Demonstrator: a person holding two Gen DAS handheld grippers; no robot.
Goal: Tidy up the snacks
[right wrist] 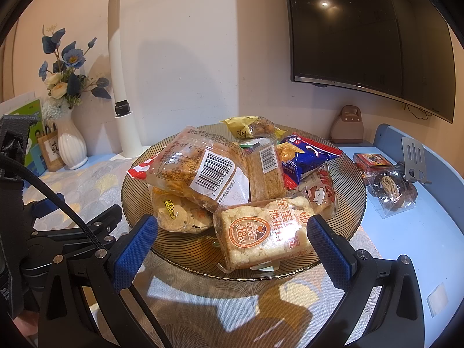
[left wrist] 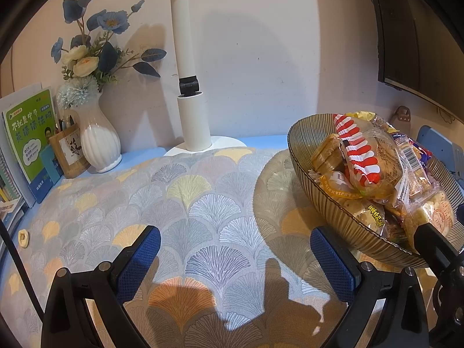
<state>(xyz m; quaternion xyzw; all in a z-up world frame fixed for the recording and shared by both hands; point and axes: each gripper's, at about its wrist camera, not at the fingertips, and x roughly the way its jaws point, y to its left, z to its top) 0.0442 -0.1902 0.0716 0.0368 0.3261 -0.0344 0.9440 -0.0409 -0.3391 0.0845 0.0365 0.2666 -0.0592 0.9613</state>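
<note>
Blue-padded fingers [right wrist: 327, 249] of the right gripper [right wrist: 232, 249] stand wide apart, bracketing the near rim of the bowl [right wrist: 139, 179] with nothing held. Just ahead, a rice-crisp bar [right wrist: 261, 235] lies at the front of the heaped snacks [right wrist: 220, 171]. Jaws of the left gripper [left wrist: 235, 261] are also apart, over bare cloth [left wrist: 203, 191] beside the bowl. Most packets already sit in the bowl, so the task looks nearly finished; a clear packet [right wrist: 390, 191] and a small box [right wrist: 374, 161] remain on the table to the right. Lower packets are hidden under the pile.
</note>
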